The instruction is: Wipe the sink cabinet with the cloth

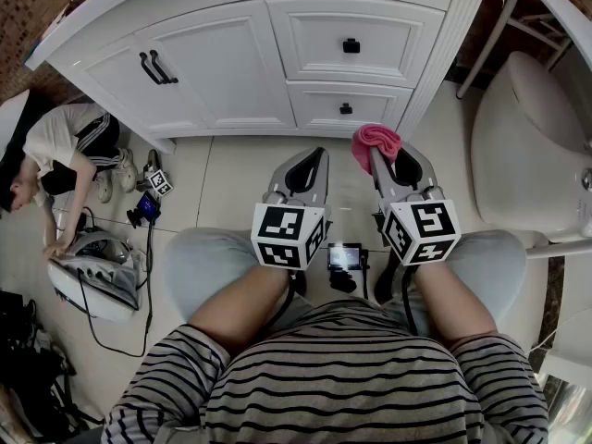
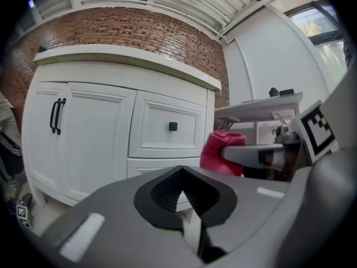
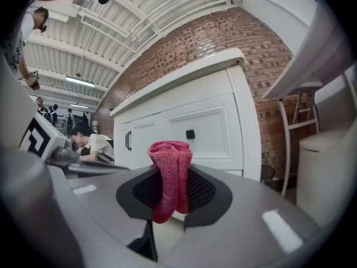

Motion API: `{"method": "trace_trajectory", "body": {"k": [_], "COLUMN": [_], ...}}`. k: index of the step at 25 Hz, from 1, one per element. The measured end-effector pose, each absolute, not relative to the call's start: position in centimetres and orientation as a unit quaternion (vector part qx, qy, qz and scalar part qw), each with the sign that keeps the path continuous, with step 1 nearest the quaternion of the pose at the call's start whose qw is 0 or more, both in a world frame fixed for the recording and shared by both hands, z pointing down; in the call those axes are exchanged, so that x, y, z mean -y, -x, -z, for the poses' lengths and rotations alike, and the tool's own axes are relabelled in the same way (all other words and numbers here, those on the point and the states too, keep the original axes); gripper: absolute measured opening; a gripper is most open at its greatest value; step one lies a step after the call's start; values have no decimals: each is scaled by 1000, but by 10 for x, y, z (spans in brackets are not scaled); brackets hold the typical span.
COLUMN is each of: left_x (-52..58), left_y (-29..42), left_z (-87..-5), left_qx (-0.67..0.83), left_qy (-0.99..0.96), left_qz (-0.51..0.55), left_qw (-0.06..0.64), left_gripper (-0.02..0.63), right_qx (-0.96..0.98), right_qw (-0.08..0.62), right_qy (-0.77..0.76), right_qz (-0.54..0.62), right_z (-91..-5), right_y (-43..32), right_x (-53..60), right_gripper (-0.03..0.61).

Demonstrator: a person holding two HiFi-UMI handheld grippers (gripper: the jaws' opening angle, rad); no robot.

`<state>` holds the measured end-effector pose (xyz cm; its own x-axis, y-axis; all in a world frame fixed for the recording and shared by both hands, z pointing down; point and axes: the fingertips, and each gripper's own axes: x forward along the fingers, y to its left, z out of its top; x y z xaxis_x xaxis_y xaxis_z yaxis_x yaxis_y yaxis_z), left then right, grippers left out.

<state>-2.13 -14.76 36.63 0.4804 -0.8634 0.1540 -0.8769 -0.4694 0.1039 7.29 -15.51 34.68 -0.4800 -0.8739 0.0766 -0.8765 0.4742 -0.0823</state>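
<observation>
Off the left end of the sink cabinet (image 1: 277, 54), a person (image 1: 55, 155) crouches on the floor over some gear, clear of the work. The cabinet's white front faces the wearer: a pair of doors with dark handles (image 1: 157, 67) on its left half and two drawers with black knobs (image 1: 351, 45) on its right.

Below the cabinet's front and short of touching it, the left gripper (image 1: 313, 155) has its jaws closed together on nothing. It looks parked as the spare tool, leaving the wiping to the other one.

Just beside it, under the drawers, the right gripper (image 1: 387, 160) is clamped on the pink cloth (image 1: 376, 141). The cloth bunches out past the jaw tips toward the cabinet, likely so that fabric rather than metal would meet the paint. It has not yet reached the cabinet, so wiping seems about to begin.
</observation>
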Motion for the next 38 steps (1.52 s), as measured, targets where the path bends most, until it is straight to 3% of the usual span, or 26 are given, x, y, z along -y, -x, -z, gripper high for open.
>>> {"method": "trace_trajectory", "body": {"k": [9,14,20,31,34,38], "left_x": [151,156,157,157,157,157], "left_y": [32,41,40,35,34,29], "left_z": [-354,-357,-360,-364,-363,-361], "left_qx": [511,518,510,504,504,499], "left_qy": [-852,-847,-848,-849,-849,-853], "left_qz": [-13,-8,-4,-3,-4,0], "left_qw": [111,123,143,158,158,156], "left_gripper": [0,0,0,0,0,0], "right_qx": [908,906,888,776,782,850], "right_qw": [13,45,39,17,-5,3], "right_qy": [-416,-408,-455,-630,-623,-526], "right_qz": [48,106,50,-6,-17,-3], "right_z": [-210,-192,-206,-226,-223,-228], "right_y": [39,92,35,-189,-176,-69], "right_x": [258,299,317,296,282,276], "right_gripper": [92,92,97,97,92,92]}}
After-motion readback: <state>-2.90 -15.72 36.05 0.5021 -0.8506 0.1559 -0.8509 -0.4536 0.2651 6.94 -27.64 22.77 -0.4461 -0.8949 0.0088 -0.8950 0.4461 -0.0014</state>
